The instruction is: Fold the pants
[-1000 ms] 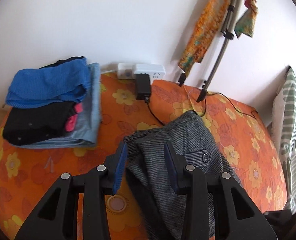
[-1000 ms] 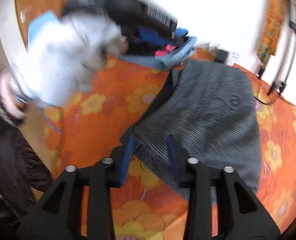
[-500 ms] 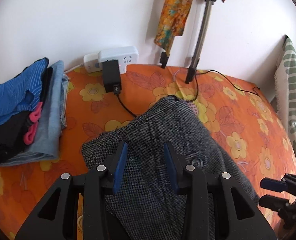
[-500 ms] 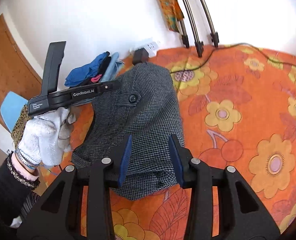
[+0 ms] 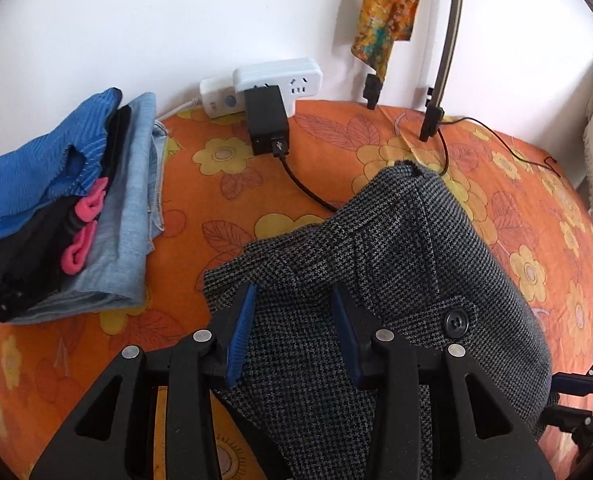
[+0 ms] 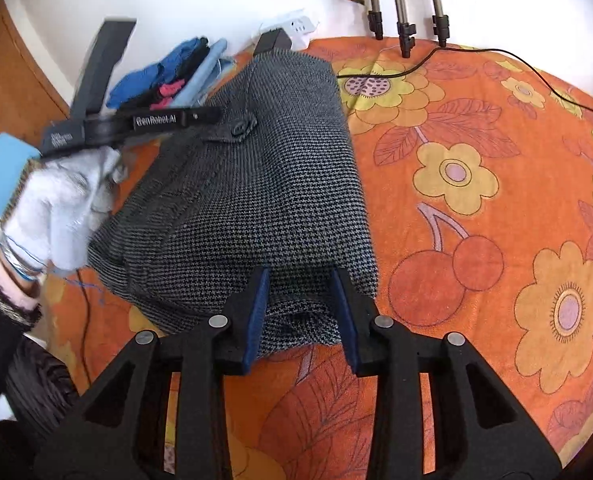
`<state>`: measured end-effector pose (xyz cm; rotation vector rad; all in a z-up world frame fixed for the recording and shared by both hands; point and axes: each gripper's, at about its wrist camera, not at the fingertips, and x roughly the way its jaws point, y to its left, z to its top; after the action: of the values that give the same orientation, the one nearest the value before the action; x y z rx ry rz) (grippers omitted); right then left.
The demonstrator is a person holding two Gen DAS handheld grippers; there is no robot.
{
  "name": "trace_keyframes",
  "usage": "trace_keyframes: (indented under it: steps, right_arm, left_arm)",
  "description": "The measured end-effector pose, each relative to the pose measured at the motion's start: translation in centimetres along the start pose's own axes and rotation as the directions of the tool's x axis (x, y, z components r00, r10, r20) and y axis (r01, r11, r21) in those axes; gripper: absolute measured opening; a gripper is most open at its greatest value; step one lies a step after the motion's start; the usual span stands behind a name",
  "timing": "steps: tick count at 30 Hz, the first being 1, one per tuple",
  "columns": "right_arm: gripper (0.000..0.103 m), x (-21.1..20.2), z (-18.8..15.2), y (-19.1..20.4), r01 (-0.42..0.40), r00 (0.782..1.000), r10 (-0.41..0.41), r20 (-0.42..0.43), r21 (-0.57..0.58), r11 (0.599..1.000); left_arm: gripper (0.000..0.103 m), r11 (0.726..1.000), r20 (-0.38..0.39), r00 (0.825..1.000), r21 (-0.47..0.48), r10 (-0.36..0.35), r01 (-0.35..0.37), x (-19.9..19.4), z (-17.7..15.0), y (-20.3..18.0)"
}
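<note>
Grey houndstooth pants (image 5: 408,280) lie folded in a bundle on the orange flowered bedspread, a black button (image 5: 456,322) facing up. They also show in the right wrist view (image 6: 256,184). My left gripper (image 5: 292,332) is open and empty, its blue pads hovering over the near left part of the bundle. My right gripper (image 6: 300,316) is open and empty, its pads straddling the bundle's near edge. The left gripper and its gloved hand (image 6: 64,196) show at the left of the right wrist view.
A stack of folded clothes (image 5: 68,216) sits at the left by the wall. A white power strip (image 5: 276,80) with a black charger (image 5: 266,124) and cable lies at the back. Tripod legs (image 5: 440,92) and a thin black wire (image 6: 476,52) stand behind the pants.
Both grippers have moved in closer over the pants. The right one swung from the bundle's side to its near edge. Both stayed open.
</note>
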<state>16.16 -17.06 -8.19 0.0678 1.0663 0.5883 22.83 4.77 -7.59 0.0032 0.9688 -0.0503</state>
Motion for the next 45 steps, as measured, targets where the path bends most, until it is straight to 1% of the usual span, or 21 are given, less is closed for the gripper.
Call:
trace_keyframes:
  steps: [1,2,3,5,7,11,13,15,17,19,23,25,26,28,30,32,34,38,41,43,45]
  right_arm:
    - [0.035,-0.5,0.0,-0.5,-0.006,1.000,0.006,0.012,0.023,1.000]
    - [0.040,-1.0,0.0,-0.9,-0.007,1.000,0.005,0.023,0.045,0.999]
    - [0.044,-1.3,-0.1,-1.5,-0.005,1.000,0.003,0.031,0.066,0.998]
    - [0.044,-1.4,-0.4,-2.6,-0.014,0.999,0.010,0.034,0.110,0.994]
    - [0.045,-1.0,-1.0,-3.8,-0.053,0.999,0.049,0.023,0.174,0.983]
    - [0.047,-0.4,-1.5,-5.3,-0.131,0.991,0.129,0.026,0.275,0.953]
    - [0.047,-0.5,-1.4,-5.5,-0.159,0.987,0.154,0.041,0.299,0.941]
    - [0.053,-0.5,-1.3,-5.7,-0.175,0.984,0.167,0.053,0.321,0.931]
    - [0.053,-0.3,-1.1,-5.7,-0.182,0.983,0.174,0.054,0.326,0.927]
    - [0.053,0.1,-0.9,-5.2,-0.187,0.982,0.181,0.049,0.320,0.929]
    - [0.053,0.8,-0.9,-4.5,-0.184,0.983,0.183,0.034,0.312,0.932]
    - [0.053,1.0,-1.0,-4.7,-0.195,0.980,0.195,0.034,0.330,0.924]
    - [0.053,1.1,-1.0,-5.0,-0.209,0.977,0.209,0.036,0.346,0.915]
    - [0.054,1.2,-1.1,-5.7,-0.232,0.971,0.233,0.044,0.384,0.894]
    - [0.057,1.2,-1.2,-6.0,-0.251,0.966,0.252,0.052,0.407,0.878]
    - [0.060,1.2,-1.3,-6.0,-0.261,0.964,0.262,0.056,0.414,0.872]
    - [0.060,1.3,-1.2,-5.6,-0.256,0.965,0.257,0.053,0.410,0.876]
    - [0.060,1.8,-0.5,-4.6,-0.226,0.972,0.231,0.030,0.367,0.902]
    - [0.060,2.2,-0.2,-4.1,-0.218,0.974,0.226,0.017,0.342,0.914]
    - [0.060,2.2,-0.1,-4.2,-0.225,0.972,0.235,0.012,0.336,0.914]
    - [0.060,2.2,-0.2,-4.7,-0.239,0.968,0.249,0.016,0.354,0.904]
  left_arm:
    - [0.039,1.000,0.019,1.000,0.003,0.022,-0.022,-0.7,0.3,0.0]
    - [0.038,1.000,0.044,0.999,0.009,0.027,-0.028,-1.4,0.4,-0.1]
    - [0.038,1.000,0.068,0.998,0.014,0.017,-0.018,-2.2,0.7,-0.2]
    - [0.038,0.999,0.100,0.995,0.031,-0.013,0.010,-3.4,1.4,-1.0]
    - [0.038,0.997,0.119,0.992,0.064,-0.037,0.030,-3.7,2.2,-2.2]
    - [0.038,0.989,0.082,0.993,0.132,-0.080,0.068,-1.9,3.4,-5.0]
    - [0.038,0.986,0.063,0.995,0.157,-0.071,0.061,-0.6,3.9,-6.0]
    - [0.038,0.985,0.051,0.998,0.170,-0.046,0.036,0.9,4.3,-6.5]
    - [0.039,0.984,0.041,0.999,0.176,-0.019,0.012,2.1,4.4,-6.6]
    - [0.039,0.984,0.035,0.999,0.178,-0.010,0.004,2.9,4.3,-6.6]
    - [0.042,0.985,0.033,0.999,0.174,-0.016,0.010,3.6,4.2,-6.5]
    - [0.045,0.985,0.029,0.999,0.170,-0.026,0.021,3.6,4.2,-6.3]
    - [0.046,0.986,0.026,0.999,0.166,-0.030,0.025,3.6,4.4,-6.1]
    - [0.053,0.987,0.020,0.999,0.158,-0.035,0.032,3.6,4.6,-5.8]
    - [0.055,0.987,0.020,0.999,0.155,-0.046,0.042,3.7,4.7,-5.5]
    - [0.055,0.987,0.018,0.999,0.153,-0.051,0.047,3.9,4.6,-5.3]
    - [0.056,0.989,0.017,0.998,0.141,-0.054,0.051,3.9,4.6,-5.2]
    - [0.055,0.993,0.019,0.998,0.104,-0.061,0.059,3.0,4.8,-4.9]
    - [0.055,0.992,0.049,0.997,0.112,-0.059,0.053,0.9,4.5,-4.6]
    - [0.055,0.990,0.062,0.995,0.120,-0.079,0.071,-0.7,4.0,-4.5]
    - [0.055,0.987,0.075,0.993,0.140,-0.088,0.077,-2.3,3.1,-4.3]
